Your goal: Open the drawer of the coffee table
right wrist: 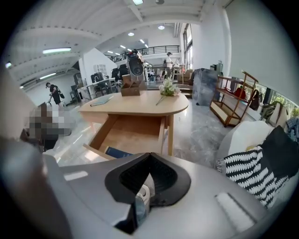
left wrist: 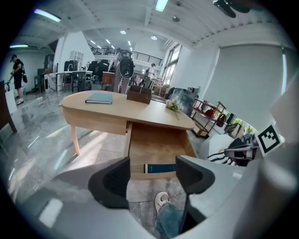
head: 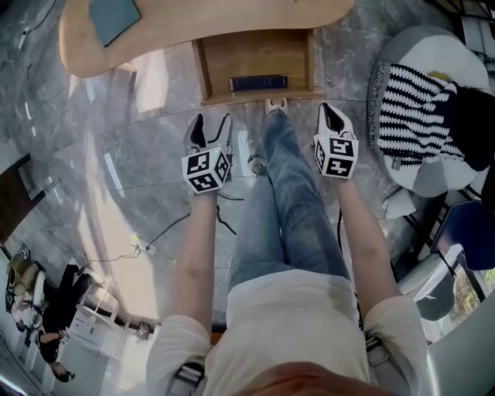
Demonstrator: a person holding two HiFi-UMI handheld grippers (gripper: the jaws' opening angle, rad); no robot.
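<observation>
- Two grippers hang side by side in the middle of the head view, both clear of the furniture, above the grey marble floor [head: 116, 178].
- Left gripper [head: 210, 124], left of centre: its fingers [left wrist: 112, 182] stand apart with a clear gap, and nothing is held. Only the drawer front and a white shoe [left wrist: 161, 200] show through the gap, well beyond it.
- Right gripper [head: 334, 116], right of centre: its fingers [right wrist: 131, 177] are pressed tip to tip, closed on nothing.
- Drawer [head: 255, 58]: it's pulled out from under the wooden worktop [head: 232, 15], top centre of the head view, with its pale wood bottom on show.
- Inside, a dark blue book [head: 257, 83] lies flat just behind the front wall of the drawer.
- The person's jeans-clad leg [head: 290, 201] runs up between the two grippers, the shoe tip just short of the drawer front.
- Up on the worktop, a teal book [head: 114, 15] lies at the upper left of the frame.
- Flowers [right wrist: 167, 88] lie near the worktop's rounded end in the right gripper view.
- Off to the right, a black-and-white striped cushion [head: 414, 112] rests on a pale seat.
</observation>
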